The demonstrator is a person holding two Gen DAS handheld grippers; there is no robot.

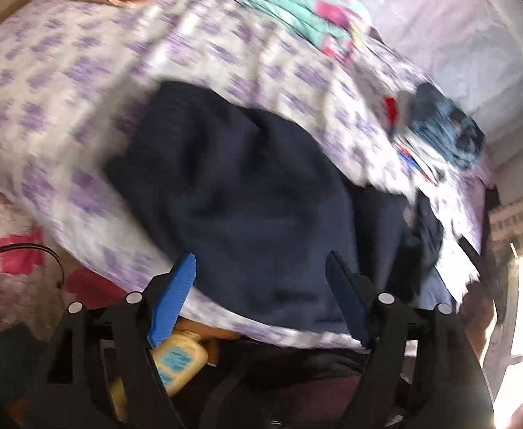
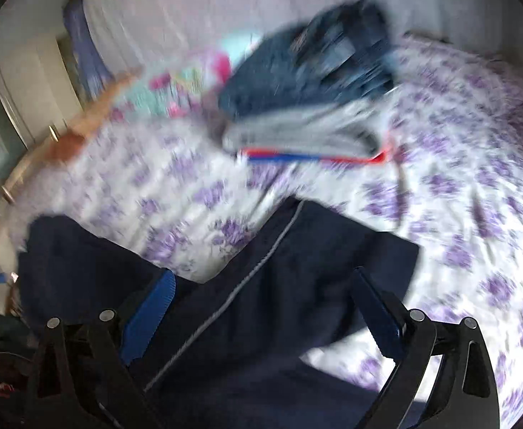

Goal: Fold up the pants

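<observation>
While my left claw hangs spread over the navy pants on the floral bedsheet, nothing's pinched. Right claw: spread wide too, empty above the grey-piped leg. I'd grab matching edges for an even fold.

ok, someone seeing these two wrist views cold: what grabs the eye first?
The dark navy pants with a thin grey side stripe, lying flat on the white bedsheet with purple flowers and filling the foreground of both views. Next, the stack of folded clothes further back on the bed, dark blue denim on top, grey and red-blue layers under it. Both the left gripper and right gripper hang open above the pants, nothing between their blue pads.
</observation>
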